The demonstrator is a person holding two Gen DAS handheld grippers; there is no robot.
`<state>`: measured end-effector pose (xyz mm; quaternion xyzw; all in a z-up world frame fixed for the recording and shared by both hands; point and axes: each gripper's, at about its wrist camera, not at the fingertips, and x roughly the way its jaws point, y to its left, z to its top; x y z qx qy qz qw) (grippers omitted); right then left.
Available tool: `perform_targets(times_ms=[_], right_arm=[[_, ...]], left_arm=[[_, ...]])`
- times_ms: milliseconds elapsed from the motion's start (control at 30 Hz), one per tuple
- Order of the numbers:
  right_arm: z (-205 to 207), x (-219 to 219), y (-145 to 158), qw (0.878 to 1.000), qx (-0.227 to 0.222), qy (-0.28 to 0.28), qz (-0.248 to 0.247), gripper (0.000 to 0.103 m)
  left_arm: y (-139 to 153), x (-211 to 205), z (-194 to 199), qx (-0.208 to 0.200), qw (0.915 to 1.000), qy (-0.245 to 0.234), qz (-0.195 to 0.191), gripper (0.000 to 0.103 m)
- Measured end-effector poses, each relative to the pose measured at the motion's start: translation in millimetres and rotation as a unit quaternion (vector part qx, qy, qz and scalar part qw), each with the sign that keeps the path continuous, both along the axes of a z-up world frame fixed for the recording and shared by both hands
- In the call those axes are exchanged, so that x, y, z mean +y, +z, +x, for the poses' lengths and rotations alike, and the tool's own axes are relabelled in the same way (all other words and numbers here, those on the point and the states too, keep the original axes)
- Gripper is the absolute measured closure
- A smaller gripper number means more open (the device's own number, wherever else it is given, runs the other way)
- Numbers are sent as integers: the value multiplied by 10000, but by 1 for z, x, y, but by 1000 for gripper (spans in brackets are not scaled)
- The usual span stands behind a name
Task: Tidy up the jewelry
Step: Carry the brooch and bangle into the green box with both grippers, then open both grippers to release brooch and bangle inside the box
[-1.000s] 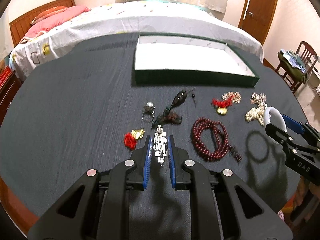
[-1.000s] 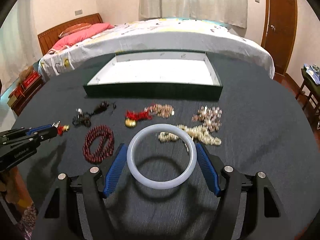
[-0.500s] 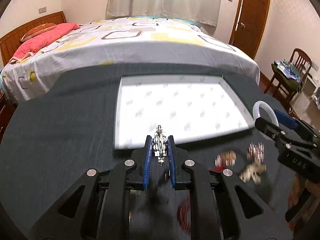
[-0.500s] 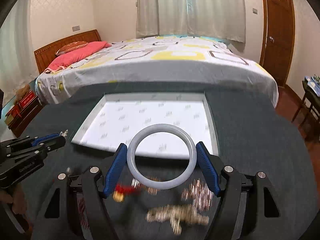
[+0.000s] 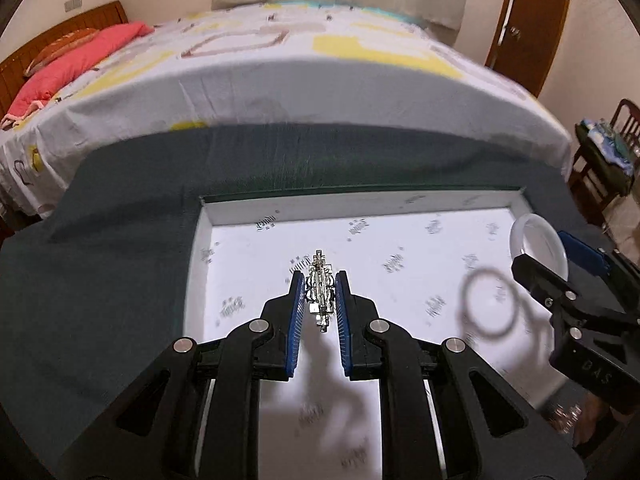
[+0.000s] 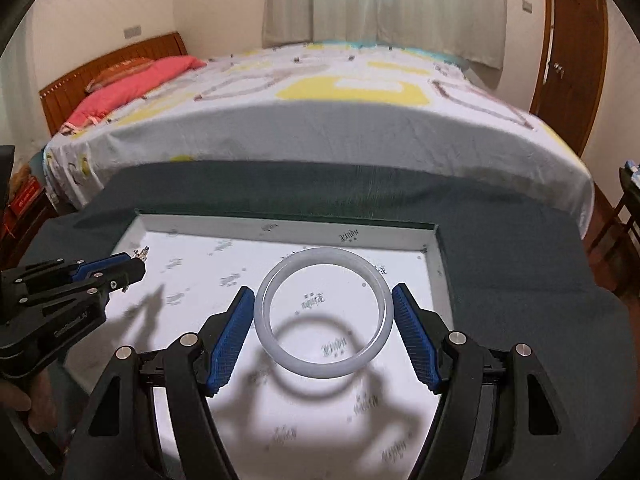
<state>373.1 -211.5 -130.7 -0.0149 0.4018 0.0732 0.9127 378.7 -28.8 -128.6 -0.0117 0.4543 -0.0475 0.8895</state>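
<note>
Now both claws hover over the white-lined tray [image 5: 202,240], presumably ready to drop. Left claw [image 5: 319,296] pinches a silver brooch [image 5: 319,292] above its left half; right claw [image 6: 323,312] clamps a white bangle [image 6: 323,312] above its right half.

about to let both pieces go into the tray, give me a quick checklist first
1. Left tool shut on the silver brooch: ok.
2. Right tool shut on the white bangle: ok.
3. Both pieces over the white tray: ok.
4. Tray floor below them free of other jewelry: ok.
5. Tools apart from each other: ok.
6. Height above the tray floor low enough to drop: cannot tell.
</note>
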Motion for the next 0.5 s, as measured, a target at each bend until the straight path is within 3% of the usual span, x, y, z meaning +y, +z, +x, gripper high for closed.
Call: perform_targets(times_ms=[267, 500], right_arm=[[33, -2, -18, 9985, 539, -105, -22, 35], [42, 7, -30, 9952, 935, 38, -275, 34]], left_arm=[[-30, -5, 34, 516, 9985, 23, 182, 86], [-32, -10, 39, 517, 9981, 3, 328, 59]])
